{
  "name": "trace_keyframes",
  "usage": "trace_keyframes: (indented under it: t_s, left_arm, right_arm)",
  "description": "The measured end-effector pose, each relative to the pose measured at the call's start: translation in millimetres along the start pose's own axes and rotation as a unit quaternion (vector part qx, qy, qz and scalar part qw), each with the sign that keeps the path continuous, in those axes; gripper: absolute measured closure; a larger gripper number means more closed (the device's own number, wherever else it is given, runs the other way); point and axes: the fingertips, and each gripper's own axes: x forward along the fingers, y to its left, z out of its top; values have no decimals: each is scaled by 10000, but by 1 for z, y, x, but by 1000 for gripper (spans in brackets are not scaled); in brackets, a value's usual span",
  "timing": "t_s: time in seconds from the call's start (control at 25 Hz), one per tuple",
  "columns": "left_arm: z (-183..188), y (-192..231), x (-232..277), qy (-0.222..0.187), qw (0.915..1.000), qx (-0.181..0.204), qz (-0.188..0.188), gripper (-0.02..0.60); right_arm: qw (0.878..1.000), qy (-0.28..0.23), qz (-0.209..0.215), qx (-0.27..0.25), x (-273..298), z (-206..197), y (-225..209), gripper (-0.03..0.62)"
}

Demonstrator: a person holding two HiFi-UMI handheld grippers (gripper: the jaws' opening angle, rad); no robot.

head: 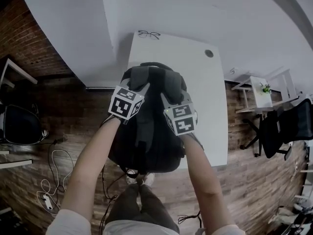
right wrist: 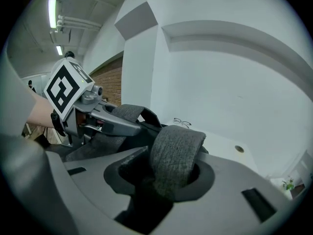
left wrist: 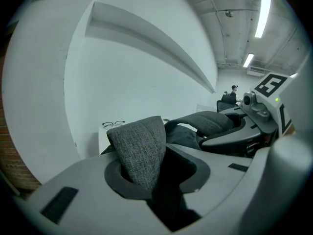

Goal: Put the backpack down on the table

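The white table (head: 205, 82) bears glasses (head: 148, 34) at its far edge and the backpack (head: 146, 146) nearer.

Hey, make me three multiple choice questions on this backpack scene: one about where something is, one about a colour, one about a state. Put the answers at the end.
1. Where do the glasses lie on the table?
A) on top of the backpack
B) at the far end, beyond the backpack
C) at the near edge, in front of the backpack

2. What colour is the table top?
A) white
B) black
C) red

3. What stands between the jaws of the right gripper?
A) nothing
B) the glasses
C) a grey padded strap

Answers:
1 B: the head view shows them past the backpack, by the far edge.
2 A: the bare top shows white around the dark backpack.
3 C: the right gripper view shows the strap in the gap between its jaws.
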Motion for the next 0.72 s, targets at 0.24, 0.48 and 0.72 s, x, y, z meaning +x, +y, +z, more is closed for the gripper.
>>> trace_keyframes:
  t_s: [0.24, 0.48, 0.72]
  left_arm:
    - [-8, 8, 12, 51, 9999, -142, -43, 472]
    - [-18, 11, 27, 302, 9988, -351, -139, 415]
    - [-23, 15, 30, 350, 9971, -622, -247, 355]
  right_arm:
    - [9998, 205, 21, -85, 19, -14, 0, 454]
    - [9990, 449, 75, -51, 31, -26, -4, 453]
    - [9982, 545, 233, 121, 37, -34, -4, 447]
